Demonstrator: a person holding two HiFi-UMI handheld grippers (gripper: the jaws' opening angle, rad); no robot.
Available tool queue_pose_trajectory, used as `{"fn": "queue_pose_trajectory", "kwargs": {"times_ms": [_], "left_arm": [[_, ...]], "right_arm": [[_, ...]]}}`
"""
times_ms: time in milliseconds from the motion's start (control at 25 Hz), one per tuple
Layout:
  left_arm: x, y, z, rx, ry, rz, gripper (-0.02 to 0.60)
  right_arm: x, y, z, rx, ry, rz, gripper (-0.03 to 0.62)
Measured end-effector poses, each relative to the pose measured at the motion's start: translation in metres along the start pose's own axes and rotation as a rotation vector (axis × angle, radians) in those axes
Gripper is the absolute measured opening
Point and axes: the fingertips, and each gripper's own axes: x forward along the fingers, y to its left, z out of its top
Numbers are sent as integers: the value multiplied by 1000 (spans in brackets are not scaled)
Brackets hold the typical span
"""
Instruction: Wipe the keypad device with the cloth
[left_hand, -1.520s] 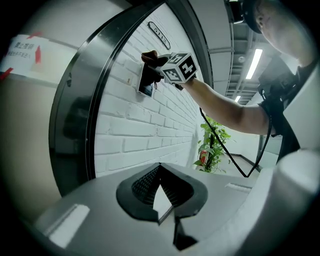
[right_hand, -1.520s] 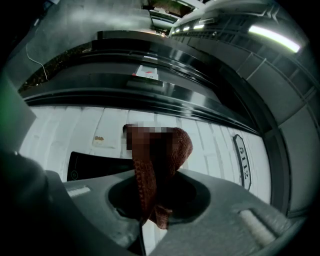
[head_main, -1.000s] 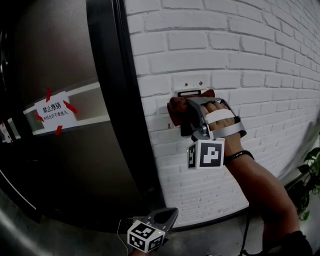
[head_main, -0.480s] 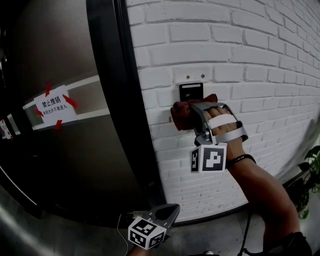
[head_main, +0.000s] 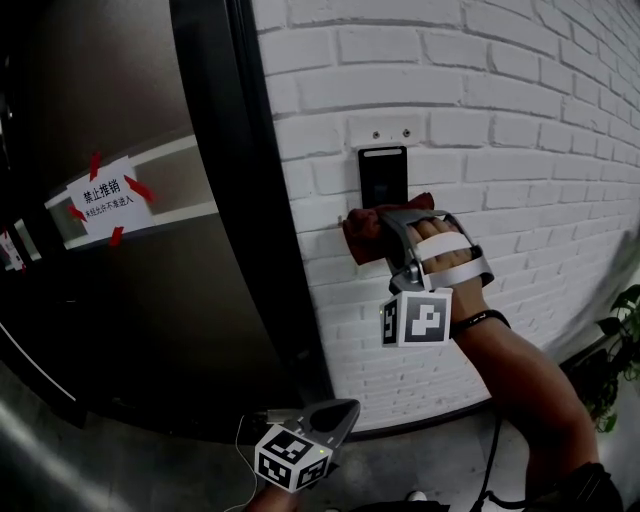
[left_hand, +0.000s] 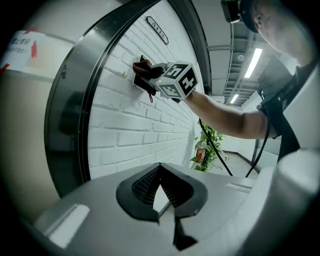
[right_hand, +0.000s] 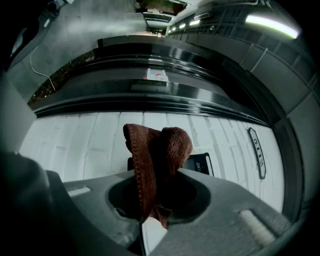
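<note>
Bare brick wall (head_main: 520, 130) lies open at 12 and 3 o'clock of the keypad device (head_main: 383, 172). At 9 o'clock the black door frame (head_main: 225, 180) stands close by. At 6 o'clock the cloth (head_main: 358, 228), pinched in the right gripper (head_main: 380, 238), blocks the device's lower edge.

Keypad device (head_main: 383, 178) mounted on brick wall (head_main: 500, 120), just right of door frame (head_main: 225, 200). Cloth (head_main: 366, 230) in right gripper (head_main: 376, 240) jaws, against wall at keypad's lower edge. Left gripper (head_main: 338, 412) well below keypad, slightly left, clear of wall. Paper sign (head_main: 108, 200) on door, far left of keypad. Plant (head_main: 626, 325) far right, lower.
</note>
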Motion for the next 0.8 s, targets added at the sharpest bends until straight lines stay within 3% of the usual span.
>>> {"fn": "queue_pose_trajectory", "kwargs": {"times_ms": [800], "left_arm": [[-16,-4,-7,-6,-5,-5,17]], "right_arm": [[-12,34,2,50,29,74,52]]}}
